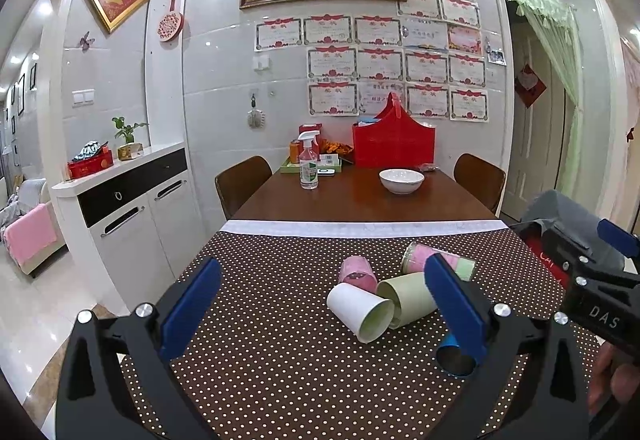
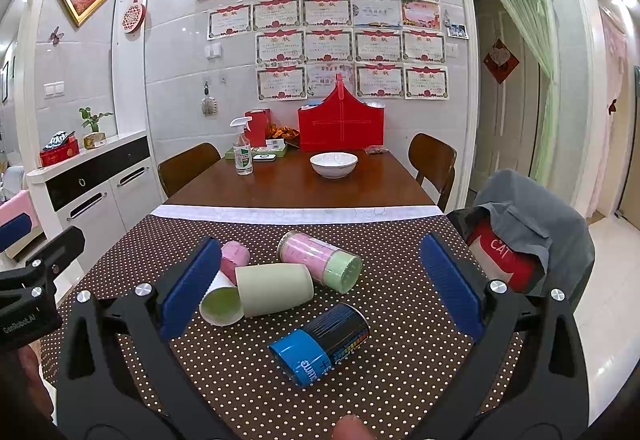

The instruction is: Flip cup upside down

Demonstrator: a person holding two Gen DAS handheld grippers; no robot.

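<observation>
Several cups lie on their sides on the dotted brown cloth (image 1: pixel 280 380). A white cup with a green inside (image 1: pixel 360 312) (image 2: pixel 220 304) lies mouth toward me. Beside it lie a pale green cup (image 1: pixel 408 300) (image 2: pixel 276 290), a pink cup (image 1: pixel 358 274) (image 2: pixel 234 258), a pink bottle with a green cap (image 1: pixel 436 258) (image 2: pixel 320 260) and a blue and black cup (image 2: pixel 320 344) (image 1: pixel 456 356). My left gripper (image 1: pixel 320 308) is open and empty, above the cloth before the cups. My right gripper (image 2: pixel 320 288) is open and empty, over the blue cup.
A white bowl (image 1: pixel 401 180) and a spray bottle (image 1: pixel 308 164) stand on the bare wooden table farther back, with a red box (image 1: pixel 394 146) by the wall. Chairs stand at both sides. A grey cloth over a red bag (image 2: pixel 520 232) is at the right.
</observation>
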